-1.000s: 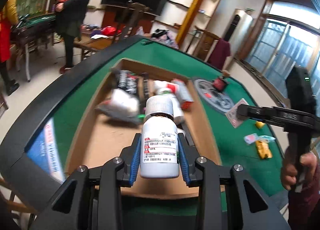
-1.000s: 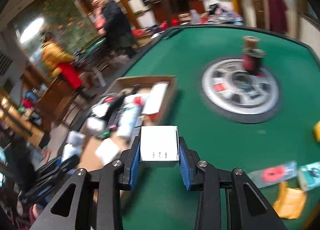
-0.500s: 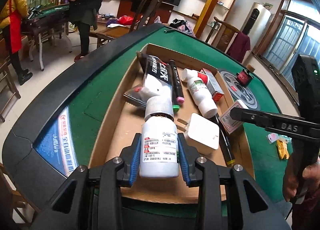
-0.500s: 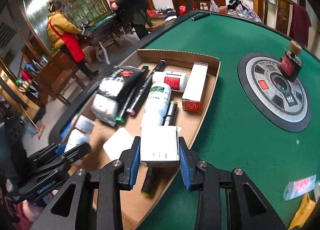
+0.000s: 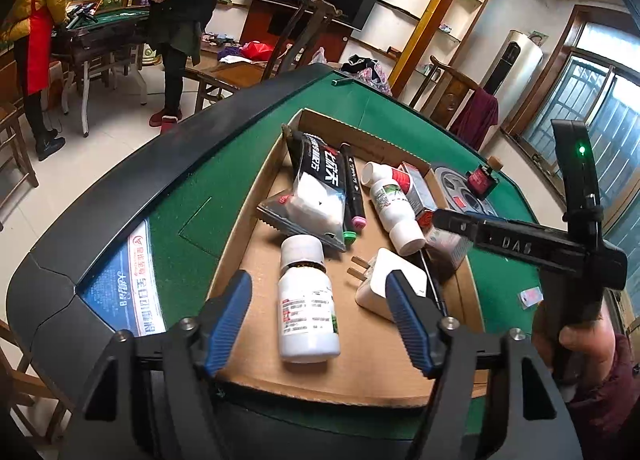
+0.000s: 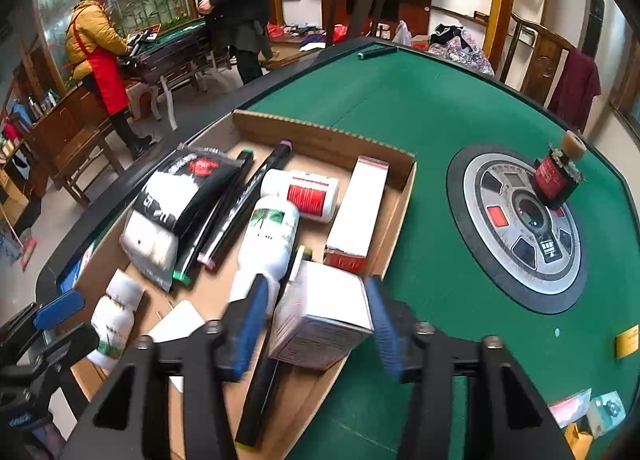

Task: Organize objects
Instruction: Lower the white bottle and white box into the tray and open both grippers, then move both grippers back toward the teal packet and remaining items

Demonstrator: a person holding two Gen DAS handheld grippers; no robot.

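Note:
A white pill bottle [image 5: 308, 308] with a white cap lies on its side in the cardboard tray [image 5: 360, 380]. My left gripper [image 5: 318, 284] straddles it, its jaws opening, and the blue pads stand clear of the bottle. A small white box [image 6: 320, 320] rests tilted on the tray's right rim, over a black marker. My right gripper [image 6: 316, 288] is around the box with its jaws opening, and there is a gap at the left pad. In the left wrist view the right gripper [image 5: 444, 219] reaches in from the right, held by a hand.
The tray also holds a black-and-white pouch [image 6: 180, 199], markers, two white bottles [image 6: 272, 236], a long red-and-white box [image 6: 356, 211] and a white charger [image 5: 384, 272]. A round dial [image 6: 520, 227] with a red object [image 6: 556, 179] sits mid-table. Small packets [image 6: 576, 408] lie at the right.
Both grippers went from shut to open. The bottle dropped from the left jaws onto the tray floor. The right gripper came down over the tray's right edge and let the box go.

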